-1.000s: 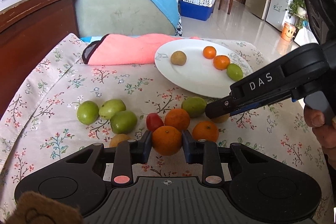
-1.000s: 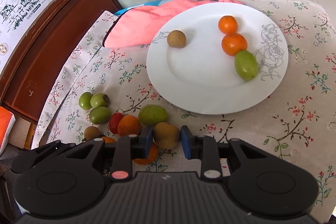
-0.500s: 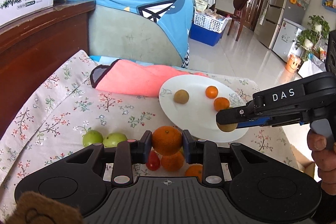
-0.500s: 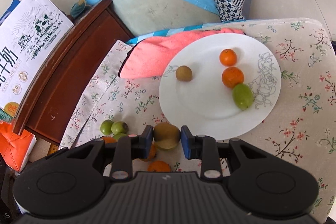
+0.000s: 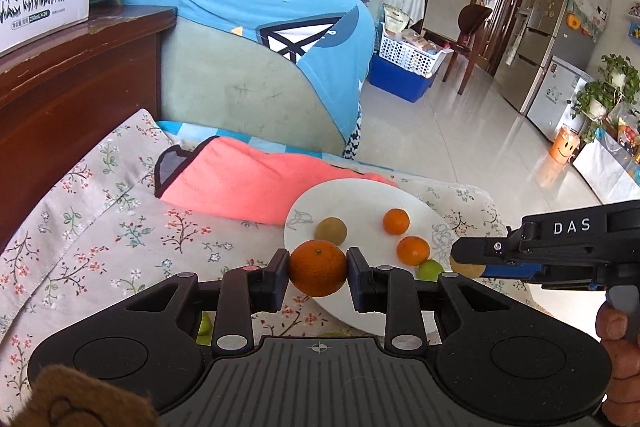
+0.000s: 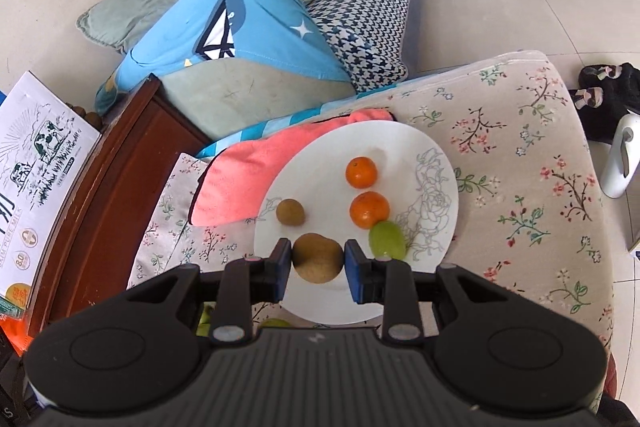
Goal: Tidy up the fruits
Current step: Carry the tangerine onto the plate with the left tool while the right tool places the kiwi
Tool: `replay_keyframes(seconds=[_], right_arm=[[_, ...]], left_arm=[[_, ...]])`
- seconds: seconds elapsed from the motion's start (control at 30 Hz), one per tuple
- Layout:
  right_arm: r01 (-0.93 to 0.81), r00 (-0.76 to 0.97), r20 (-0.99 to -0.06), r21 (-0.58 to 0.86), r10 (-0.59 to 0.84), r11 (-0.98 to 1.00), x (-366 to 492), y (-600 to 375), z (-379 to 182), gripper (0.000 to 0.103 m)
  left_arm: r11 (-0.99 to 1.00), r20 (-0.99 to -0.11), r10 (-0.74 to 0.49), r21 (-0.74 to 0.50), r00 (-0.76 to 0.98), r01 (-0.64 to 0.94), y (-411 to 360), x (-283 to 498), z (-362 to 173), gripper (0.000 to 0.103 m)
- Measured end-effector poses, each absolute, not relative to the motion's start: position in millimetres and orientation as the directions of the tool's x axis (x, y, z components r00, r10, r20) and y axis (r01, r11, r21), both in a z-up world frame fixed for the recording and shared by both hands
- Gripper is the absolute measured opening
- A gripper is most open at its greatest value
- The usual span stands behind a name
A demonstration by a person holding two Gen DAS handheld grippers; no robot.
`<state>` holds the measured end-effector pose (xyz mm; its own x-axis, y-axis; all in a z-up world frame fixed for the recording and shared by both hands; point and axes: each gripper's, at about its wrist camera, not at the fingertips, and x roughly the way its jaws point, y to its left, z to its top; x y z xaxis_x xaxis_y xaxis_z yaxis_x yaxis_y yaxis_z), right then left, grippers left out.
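Left wrist view: an orange mandarin [image 5: 318, 269] is clamped between the two pads of the left gripper [image 5: 318, 271] and is held in the air just before the near edge of a white plate [image 5: 360, 197]. The plate is used here as the landmark. It lies on a flowered tablecloth [image 5: 100, 227], with a pink cloth [image 5: 248, 187] touching its far left rim. On the plate a brown kiwi-like fruit [image 5: 331, 231], two smaller mandarins [image 5: 396, 221] and, partly hidden, a green fruit [image 5: 430, 270] are seen. At the plate's right side the right gripper [image 5: 460, 261] is seen side-on, closed on a tan-brown fruit [image 5: 466, 267] of which only a sliver shows.

Right wrist view: the right gripper [image 6: 318, 261] is narrowed onto a brown fruit [image 6: 318, 257], held above the near part of the plate [image 6: 440, 163]. Beyond it, on the plate, lie a small brown fruit [image 6: 291, 211], two mandarins [image 6: 361, 171] and a green fruit [image 6: 386, 238]. More green fruit is glimpsed on the cloth below the plate's near rim (mostly hidden by the gripper body).

The step in hand is judged to be the carrying of two fruits to the plate. Next, each should be lowered onto a bare patch of plate beside its own kind, and the pads opened gently so that nothing rolls off.
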<state>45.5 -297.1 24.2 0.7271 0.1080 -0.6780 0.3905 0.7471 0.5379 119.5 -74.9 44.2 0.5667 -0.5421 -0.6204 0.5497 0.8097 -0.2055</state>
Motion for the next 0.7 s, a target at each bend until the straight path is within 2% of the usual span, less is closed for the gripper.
replay_keyframes(seconds=[0.7], right_arm=[[0.515, 0.664, -0.742, 0.540, 0.088, 0.665, 56, -298, -4, 0.029]], left_arm=[[0.794, -0.696, -0.503, -0.140, 0.512, 0.591, -123, 143, 13, 0.028]])
